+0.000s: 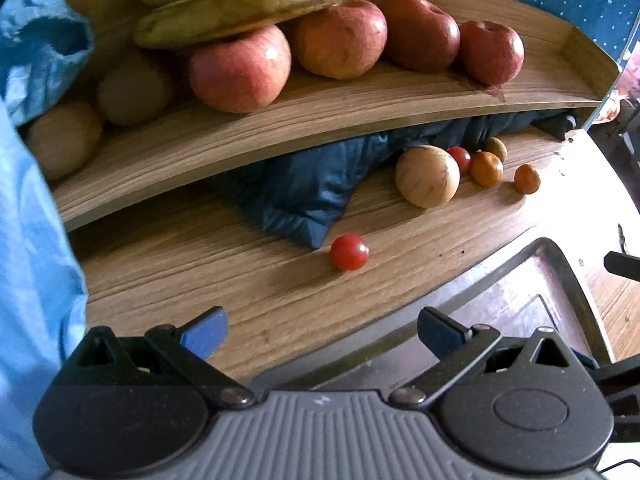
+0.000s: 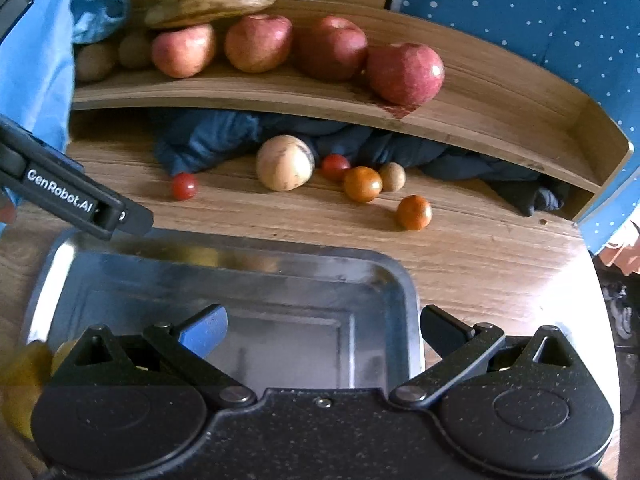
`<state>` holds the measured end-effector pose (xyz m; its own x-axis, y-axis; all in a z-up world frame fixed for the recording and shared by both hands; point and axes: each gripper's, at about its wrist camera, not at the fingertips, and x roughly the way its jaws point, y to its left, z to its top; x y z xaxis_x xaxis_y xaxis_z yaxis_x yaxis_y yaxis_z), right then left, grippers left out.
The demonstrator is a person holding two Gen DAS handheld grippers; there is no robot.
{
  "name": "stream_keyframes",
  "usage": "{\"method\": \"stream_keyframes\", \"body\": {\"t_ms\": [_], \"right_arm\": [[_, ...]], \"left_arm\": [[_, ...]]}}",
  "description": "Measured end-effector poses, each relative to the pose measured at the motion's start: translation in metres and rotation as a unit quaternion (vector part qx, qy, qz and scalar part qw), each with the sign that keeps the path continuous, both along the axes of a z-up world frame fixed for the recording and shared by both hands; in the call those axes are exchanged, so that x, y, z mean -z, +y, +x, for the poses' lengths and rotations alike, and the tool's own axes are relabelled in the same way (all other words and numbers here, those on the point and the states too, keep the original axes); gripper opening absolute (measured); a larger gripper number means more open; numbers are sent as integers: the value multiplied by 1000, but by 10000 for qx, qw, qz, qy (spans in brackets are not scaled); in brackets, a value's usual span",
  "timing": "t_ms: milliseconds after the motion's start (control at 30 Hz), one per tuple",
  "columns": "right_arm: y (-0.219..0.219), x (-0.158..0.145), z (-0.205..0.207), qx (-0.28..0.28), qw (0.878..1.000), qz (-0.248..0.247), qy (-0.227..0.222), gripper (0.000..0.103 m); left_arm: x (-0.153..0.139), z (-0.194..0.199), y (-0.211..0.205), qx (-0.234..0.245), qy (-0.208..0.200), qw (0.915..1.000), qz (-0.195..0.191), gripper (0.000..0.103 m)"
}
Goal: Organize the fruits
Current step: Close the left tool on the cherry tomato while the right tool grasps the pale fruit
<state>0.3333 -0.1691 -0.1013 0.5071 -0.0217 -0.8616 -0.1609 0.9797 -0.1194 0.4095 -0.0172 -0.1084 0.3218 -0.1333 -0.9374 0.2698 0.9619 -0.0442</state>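
Note:
Loose fruit lies on the wooden table under a shelf: a pale round fruit [image 1: 427, 176] [image 2: 285, 163], two cherry tomatoes [image 1: 349, 252] [image 2: 184, 186], two small oranges [image 1: 486, 168] [image 2: 362, 184] and a small brown fruit [image 2: 392, 176]. A metal tray [image 2: 248, 276] [image 1: 520, 292] sits nearer me. My left gripper [image 1: 322, 334] is open above the table's near part, the closest tomato ahead of it. My right gripper [image 2: 324, 330] hovers open over the tray, holding nothing. The left gripper's body [image 2: 76, 200] shows at the left of the right wrist view.
A curved wooden shelf [image 1: 320, 108] [image 2: 460, 116] carries several red apples [image 1: 240, 70] [image 2: 405, 74], bananas [image 1: 244, 0] and brown round fruits [image 1: 132, 92]. A dark blue cloth [image 1: 304, 188] [image 2: 208, 140] is bunched under it. A light blue sleeve [image 1: 32, 240] fills the left edge.

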Motion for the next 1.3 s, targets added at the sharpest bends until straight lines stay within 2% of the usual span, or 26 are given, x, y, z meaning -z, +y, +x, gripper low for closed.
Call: {"method": "stream_keyframes", "body": {"t_ms": [133,300,500,700,833,933,1067,1300], "right_arm": [[2,3,11,-38,9998,-193,-38,102],[11,7,28,-567,9958,-698,-149,102],[17,9,50,-1041,9910,-804,-251,102],[28,18,63,-1676,9767,-1204,-596,101],[31,22,71,-1909,9718,-1188,-713,97],[32,26,75,-1958,9717,-1118,-700,95],[34,28,79,-2001,9719,-1014,-716,90],[41,34,86,-2174,9677,-1045,-735,78]], "left_arm": [[4,8,-1,21,22,10000,-67,103],[11,18,1,-137,53,9999,-84,103],[17,27,6,-451,84,9987,-201,103],[19,30,10,-636,86,9973,-363,103],[17,32,11,-686,2,9966,-454,102],[15,35,9,-648,-55,9965,-518,97],[13,37,8,-621,-86,9962,-599,86],[12,36,5,-531,-77,9954,-793,70]]}}
